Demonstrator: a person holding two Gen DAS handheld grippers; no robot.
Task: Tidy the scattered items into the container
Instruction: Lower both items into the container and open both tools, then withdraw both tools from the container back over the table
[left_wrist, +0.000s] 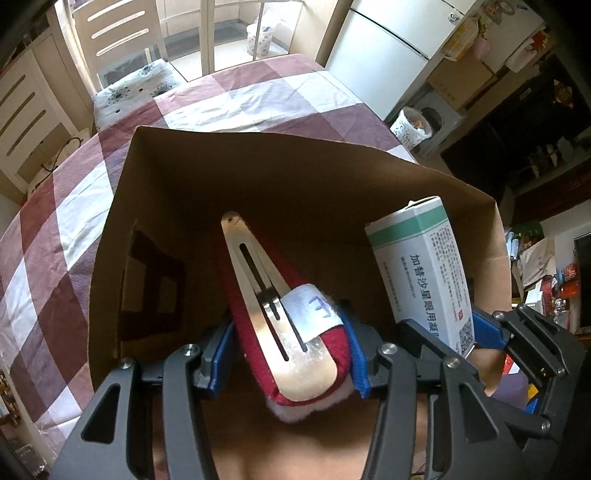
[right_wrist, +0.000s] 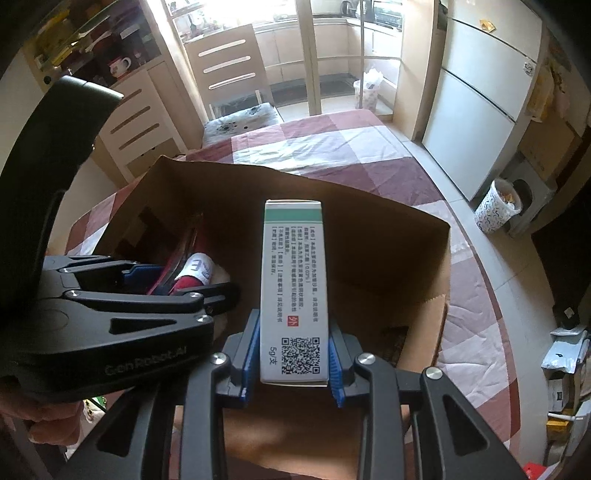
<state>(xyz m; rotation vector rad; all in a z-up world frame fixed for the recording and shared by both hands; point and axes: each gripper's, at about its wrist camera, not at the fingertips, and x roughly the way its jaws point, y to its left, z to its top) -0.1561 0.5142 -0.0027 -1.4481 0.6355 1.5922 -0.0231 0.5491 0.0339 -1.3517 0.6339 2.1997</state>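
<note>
An open brown cardboard box (left_wrist: 155, 192) stands on the checked tablecloth; it also shows in the right wrist view (right_wrist: 388, 229). My left gripper (left_wrist: 290, 350) is shut on a red fabric hair clip (left_wrist: 280, 295) with a metal snap back and a white label, held over the box opening. My right gripper (right_wrist: 291, 354) is shut on a white and green medicine carton (right_wrist: 293, 280), held upright over the box. The carton (left_wrist: 424, 273) and right gripper (left_wrist: 491, 328) also show at the right of the left wrist view. The left gripper (right_wrist: 155, 280) and clip (right_wrist: 192, 269) show at the left of the right wrist view.
The table with a maroon and white checked cloth (left_wrist: 236, 96) extends beyond the box. Chairs (right_wrist: 229, 74) stand at its far end. A fridge (right_wrist: 487, 88) and a patterned waste bin (right_wrist: 496, 210) stand on the floor to the right.
</note>
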